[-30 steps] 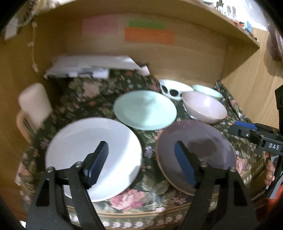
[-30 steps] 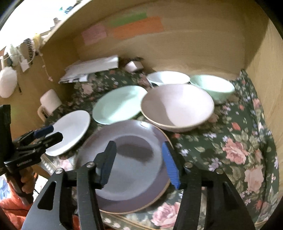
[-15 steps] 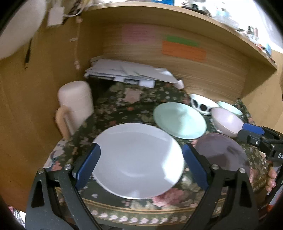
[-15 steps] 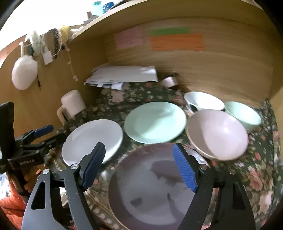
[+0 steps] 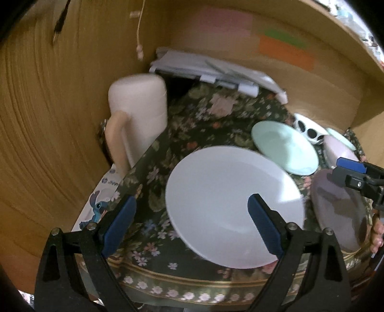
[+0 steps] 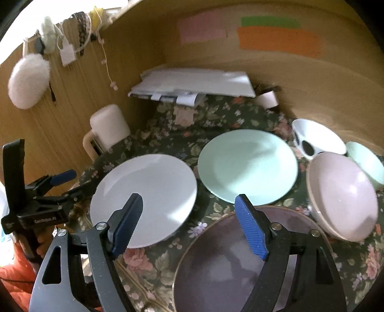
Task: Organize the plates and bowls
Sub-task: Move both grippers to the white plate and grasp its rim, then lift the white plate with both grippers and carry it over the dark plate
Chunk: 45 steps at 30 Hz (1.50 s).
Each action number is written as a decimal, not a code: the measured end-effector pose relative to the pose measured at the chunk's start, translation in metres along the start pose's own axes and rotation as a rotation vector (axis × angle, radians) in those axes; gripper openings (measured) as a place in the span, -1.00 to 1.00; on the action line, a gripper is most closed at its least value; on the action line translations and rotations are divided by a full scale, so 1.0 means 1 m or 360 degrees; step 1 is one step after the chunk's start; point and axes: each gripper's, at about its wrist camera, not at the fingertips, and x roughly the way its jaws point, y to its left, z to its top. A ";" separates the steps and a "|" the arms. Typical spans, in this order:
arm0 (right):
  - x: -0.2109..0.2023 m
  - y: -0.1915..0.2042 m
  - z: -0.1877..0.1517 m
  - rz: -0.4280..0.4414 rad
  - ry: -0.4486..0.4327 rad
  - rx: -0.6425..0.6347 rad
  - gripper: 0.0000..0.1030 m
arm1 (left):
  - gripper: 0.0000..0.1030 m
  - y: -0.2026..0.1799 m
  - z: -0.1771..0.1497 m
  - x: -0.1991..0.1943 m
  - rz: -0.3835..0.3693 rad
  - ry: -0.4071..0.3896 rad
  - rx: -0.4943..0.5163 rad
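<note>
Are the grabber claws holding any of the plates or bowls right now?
No, nothing is held. The left gripper hangs open over the white plate, and the right gripper hangs open above the purple plate. Both have just been opening.

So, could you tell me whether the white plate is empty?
Empty: the white plate lies flat on the floral cloth, bare surface showing.

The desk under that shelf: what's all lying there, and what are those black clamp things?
Plates: three; white front left, mint behind, purple front right.
Bowls: three, right; pink, spotted white, mint.
Mug: one, cream, left.
Papers: white pile, back.
Tape roll: one, white, back.
Tablecloth: dark floral.
Sticky notes: pink, green, orange, back wall.
Left gripper: black, blue fingers, open.
Right gripper: same, open.
</note>
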 end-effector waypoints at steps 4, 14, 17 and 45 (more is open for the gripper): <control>0.024 0.007 0.000 0.0007 0.0112 -0.0002 0.49 | 0.85 0.009 -0.003 0.016 -0.0027 0.0072 -0.0047; 0.062 0.006 0.002 -0.0048 0.0341 -0.0047 0.03 | 0.66 0.017 -0.012 0.037 -0.0092 0.0145 -0.0070; 0.072 0.004 0.005 -0.0033 0.0400 -0.0039 -0.18 | 0.43 0.018 -0.012 0.042 -0.0107 0.0173 -0.0061; 0.110 0.008 0.007 0.0055 0.0509 -0.0023 -0.55 | -0.20 0.017 -0.014 0.054 -0.0261 0.0250 -0.0077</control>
